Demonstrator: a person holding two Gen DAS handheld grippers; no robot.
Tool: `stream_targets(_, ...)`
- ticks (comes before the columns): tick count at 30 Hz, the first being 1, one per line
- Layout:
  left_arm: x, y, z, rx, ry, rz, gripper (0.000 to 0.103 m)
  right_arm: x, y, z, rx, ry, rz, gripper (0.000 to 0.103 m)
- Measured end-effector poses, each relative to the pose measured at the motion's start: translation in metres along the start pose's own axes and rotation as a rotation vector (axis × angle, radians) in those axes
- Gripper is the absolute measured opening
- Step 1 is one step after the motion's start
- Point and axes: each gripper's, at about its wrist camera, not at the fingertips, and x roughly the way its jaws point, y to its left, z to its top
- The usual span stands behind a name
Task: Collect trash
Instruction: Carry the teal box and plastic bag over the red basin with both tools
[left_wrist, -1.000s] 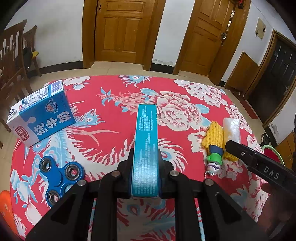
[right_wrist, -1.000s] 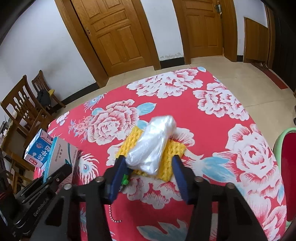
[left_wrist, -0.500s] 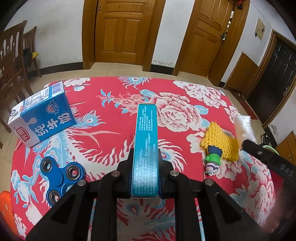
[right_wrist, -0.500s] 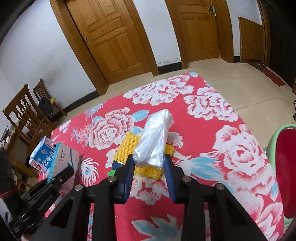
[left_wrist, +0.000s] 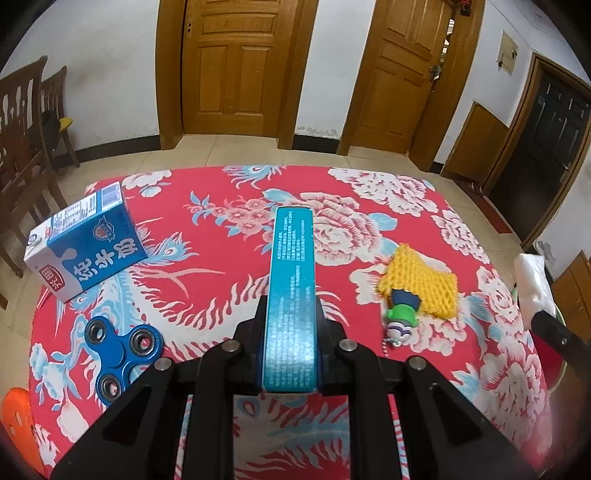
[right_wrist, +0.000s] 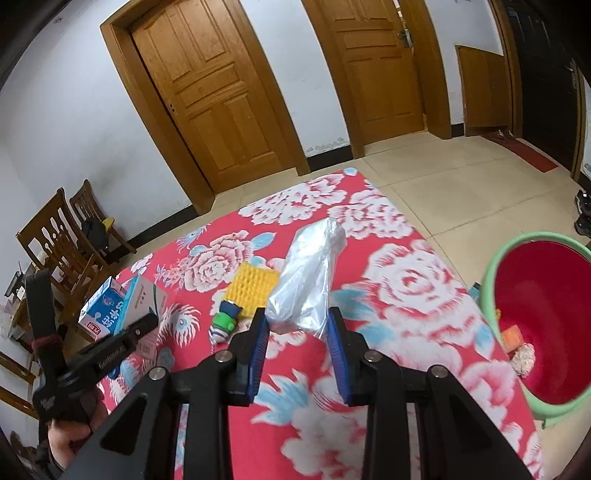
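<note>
Right wrist view: the table (right_wrist: 413, 288), under a red floral cloth, fills the centre and lower frame. At right, beside the table edge on the floor, stands a green basin (right_wrist: 498, 266) with a red interior; it contains an orange scrap (right_wrist: 511, 338) and a pale crumpled wad (right_wrist: 523, 360) at its lower left wall. The right gripper (right_wrist: 297, 328) is clamped on a clear plastic bag (right_wrist: 310, 280), blue pads pressing both sides of its lower end, the bag raised clear of the cloth. Its jaws have just been closing, with the bag between them.

Left wrist view: the left gripper (left_wrist: 290, 343) is closed tight on a teal carton (left_wrist: 291, 280), held edge-up along frame centre. A blue milk carton (left_wrist: 86, 247) lies on its side at left; whether it holds anything cannot be told. A yellow knitted piece (left_wrist: 421, 284) lies right of centre, a small green toy figure (left_wrist: 402, 317) touching its lower edge. A blue fidget spinner (left_wrist: 118, 350) lies lower left.
</note>
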Motion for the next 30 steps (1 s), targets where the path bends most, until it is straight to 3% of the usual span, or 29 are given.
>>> stream_targets(14, -0.033, -0.052, -0.001, 0.082, -0.021, -0.081, 0.018, -0.055, -0.052, -0.013, 0.090, -0.077, -0.042, 0.034)
stream_targets(30, -0.044, -0.156, -0.012, 0.232, 0.022, -0.235, 0.018, -0.092, -0.136, -0.027, 0.256, -0.132, -0.120, 0.035)
